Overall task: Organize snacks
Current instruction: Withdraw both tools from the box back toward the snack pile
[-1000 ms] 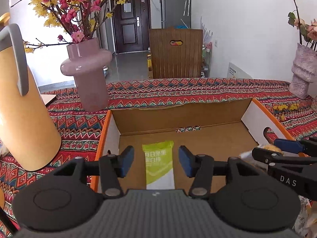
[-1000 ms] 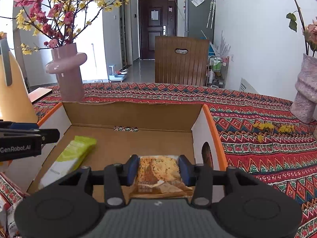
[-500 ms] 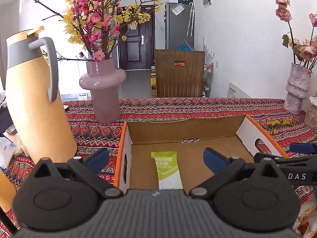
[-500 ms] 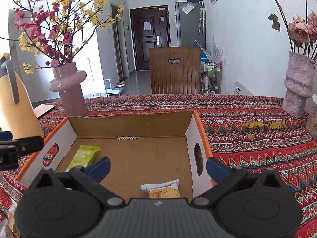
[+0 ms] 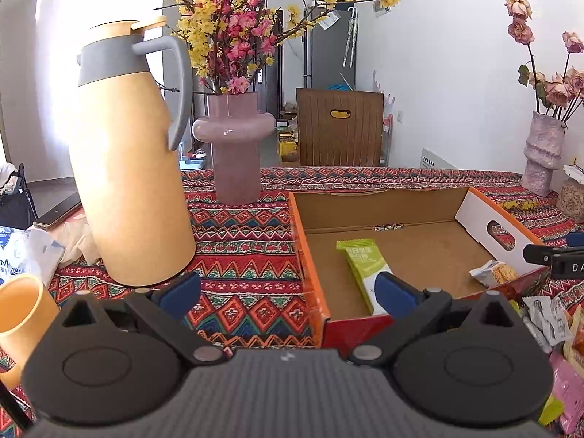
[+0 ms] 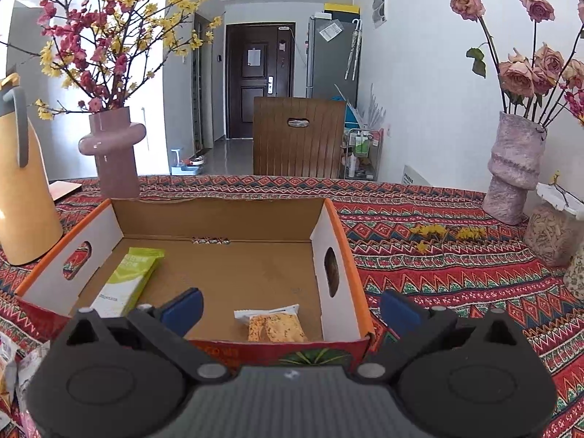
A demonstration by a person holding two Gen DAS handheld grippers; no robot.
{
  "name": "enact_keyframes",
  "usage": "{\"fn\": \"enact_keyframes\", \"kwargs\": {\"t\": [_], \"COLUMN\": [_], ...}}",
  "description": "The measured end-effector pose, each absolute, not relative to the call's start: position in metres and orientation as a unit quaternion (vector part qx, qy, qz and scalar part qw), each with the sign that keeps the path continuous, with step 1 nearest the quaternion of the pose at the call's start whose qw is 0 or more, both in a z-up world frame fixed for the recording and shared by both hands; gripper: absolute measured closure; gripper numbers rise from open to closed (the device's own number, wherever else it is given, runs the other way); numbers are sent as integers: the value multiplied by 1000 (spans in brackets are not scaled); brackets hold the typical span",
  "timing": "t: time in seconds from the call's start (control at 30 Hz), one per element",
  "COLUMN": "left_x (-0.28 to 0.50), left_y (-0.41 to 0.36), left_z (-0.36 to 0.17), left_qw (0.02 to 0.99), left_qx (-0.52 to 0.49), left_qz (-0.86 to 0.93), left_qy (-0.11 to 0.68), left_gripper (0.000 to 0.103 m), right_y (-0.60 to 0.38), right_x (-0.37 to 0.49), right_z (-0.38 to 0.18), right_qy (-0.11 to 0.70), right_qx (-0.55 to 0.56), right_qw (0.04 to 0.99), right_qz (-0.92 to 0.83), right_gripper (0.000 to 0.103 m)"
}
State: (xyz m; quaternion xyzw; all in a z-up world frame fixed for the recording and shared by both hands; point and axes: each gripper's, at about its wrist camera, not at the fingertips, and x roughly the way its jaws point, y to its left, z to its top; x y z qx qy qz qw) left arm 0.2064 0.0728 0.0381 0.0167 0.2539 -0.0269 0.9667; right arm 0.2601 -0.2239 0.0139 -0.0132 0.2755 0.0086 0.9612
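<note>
Left gripper (image 5: 288, 288): held low before the near edge of the table, aimed slightly downward; fingers spread wide, having just been opening, with nothing between them. One blue pad (image 5: 181, 291) is seen over the patterned tablecloth (image 5: 248, 255), the other over the near left corner of the cardboard box (image 5: 383, 202).

Right gripper (image 6: 291, 304): held before the box's near wall (image 6: 277, 352), aimed slightly downward; fingers likewise spread wide after just opening, nothing clamped. Its tip is also seen at the right edge of the left wrist view (image 5: 554, 255).

Green snack bar (image 6: 127, 279): laid flat on the box floor, along the left side, free of both grippers.

Biscuit packet (image 6: 273, 323): laid flat on the box floor near the front wall, toward the right side, well apart from the green bar.

Loose snack packets (image 5: 554, 328): heaped on the cloth outside the box, near its front right corner.

Yellow thermos jug (image 5: 127, 168): stood upright left of the box. Yellow cup (image 5: 22, 314): placed nearer, at the left edge.

Pink vase with blossom branches (image 5: 233, 153): stood behind the jug. Textured vase with dried roses (image 6: 514, 168): stood at far right, a jar (image 6: 551, 233) beside it.
</note>
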Motion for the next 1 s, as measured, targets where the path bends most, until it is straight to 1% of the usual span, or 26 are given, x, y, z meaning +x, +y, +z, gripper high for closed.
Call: {"fn": "enact_keyframes", "kwargs": {"t": [0.2, 0.67, 0.87, 1.0], "left_x": [204, 190, 166, 152], "left_y": [90, 91, 98, 102], "left_z": [41, 56, 53, 46], "left_qw": [965, 959, 963, 963], "left_qx": [28, 70, 41, 10], "left_qz": [-42, -79, -70, -51], "left_qy": [259, 265, 258, 263], "left_gripper": [0, 0, 0, 0], "right_y": [-234, -255, -263, -272], "right_x": [246, 182, 150, 135], "right_z": [6, 17, 24, 24], "right_qy": [282, 242, 241, 255], "right_qx": [19, 85, 64, 43], "right_qw": [959, 965, 966, 964], "right_qz": [-11, -56, -66, -59], "right_gripper": [0, 0, 0, 0]}}
